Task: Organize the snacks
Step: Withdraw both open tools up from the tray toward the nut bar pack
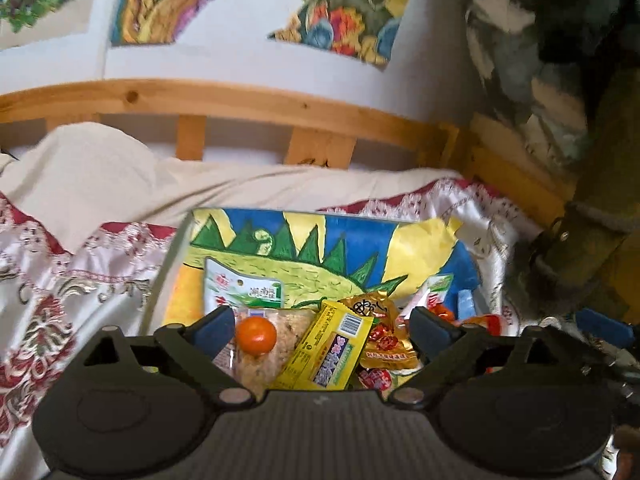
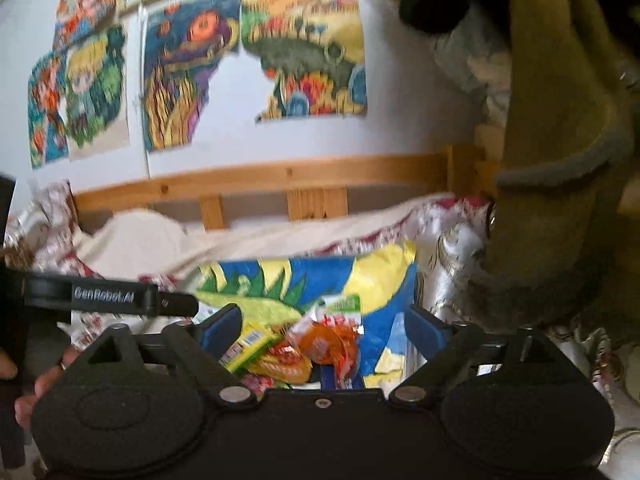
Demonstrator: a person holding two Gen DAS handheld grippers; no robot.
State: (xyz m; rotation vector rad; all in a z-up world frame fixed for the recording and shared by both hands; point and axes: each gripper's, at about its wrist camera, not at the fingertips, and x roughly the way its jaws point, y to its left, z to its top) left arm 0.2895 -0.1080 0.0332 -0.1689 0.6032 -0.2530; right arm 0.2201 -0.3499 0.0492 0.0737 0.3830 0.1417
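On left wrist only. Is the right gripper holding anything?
Observer: No. The right gripper is open and empty above the snack pile.
Operator: What's under it?
Observer: An orange-wrapped snack shows between its jaws, ungripped.
Operator: Where's my gripper from there?
Observer: The left gripper reaches in from the left edge, with "GenRobot.AI" printed on its side.

Snack pile (image 1: pixel 320 344) crowding the near drawing (image 1: pixel 280 240); far half bare, wooden rail (image 1: pixel 240 104) beyond.
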